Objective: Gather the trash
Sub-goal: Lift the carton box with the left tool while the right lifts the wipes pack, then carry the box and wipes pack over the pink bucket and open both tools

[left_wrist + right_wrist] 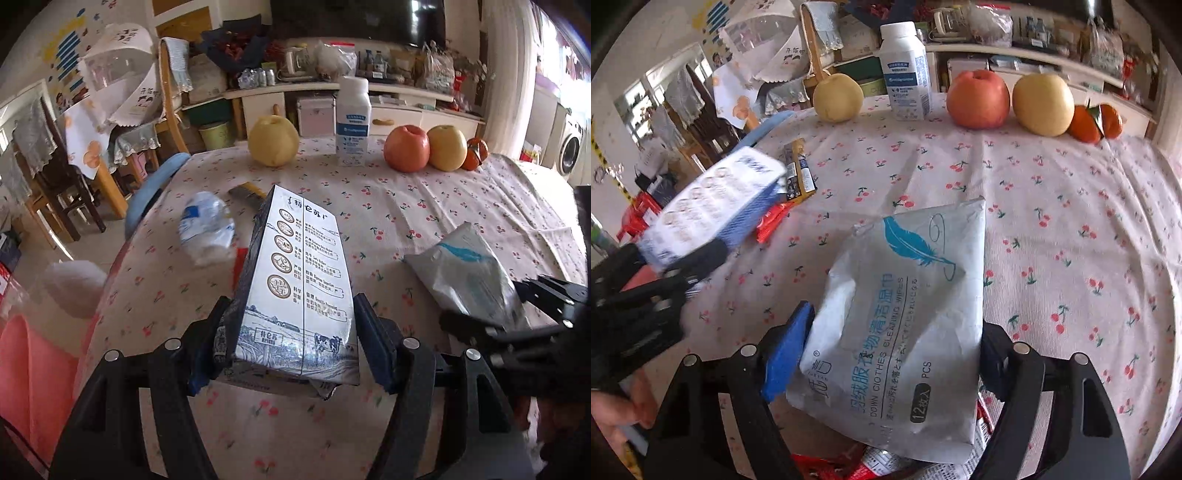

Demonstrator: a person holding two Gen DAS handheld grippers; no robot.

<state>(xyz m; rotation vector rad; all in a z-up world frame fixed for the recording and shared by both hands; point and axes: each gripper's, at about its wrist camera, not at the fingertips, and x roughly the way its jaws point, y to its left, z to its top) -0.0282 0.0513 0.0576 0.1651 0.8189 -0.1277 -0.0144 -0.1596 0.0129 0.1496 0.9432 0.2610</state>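
**A:** Two pieces of trash are up off the cherry-print surface point(424, 206) at once. The left hand-held gripper point(291, 343) is clamped on the lower end of a milk carton point(295, 280), its pads pressing the carton's two narrow sides, and the carton tilts away from the camera above the cloth. How does that one handle?

**B:** Light and fairly stiff, by the look of it. The bottom corner is crumpled, so it is probably empty and will cave under a hard squeeze. Holding it across the narrow sides near the base, as now, seems sound.

**A:** And the right hand-held gripper point(890, 354)?

**B:** Its pads sit against both edges of a wipes pack point(908, 314), a soft grey pouch with a blue feather print, so I read it as closed on the pack. The film looks slick and floppy. The far end will likely droop, and a grip on the edges could slip. Pinching deeper across the body would hold better.

**A:** What waits on the surface?

**B:** A crushed plastic bottle point(207, 232), a red wrapper point(772, 221) and a small printed sachet point(798, 170) near the left edge. All look light and thin, best pinched at an edge. The fruit and the upright white bottle point(352, 118) at the back do not look like trash.
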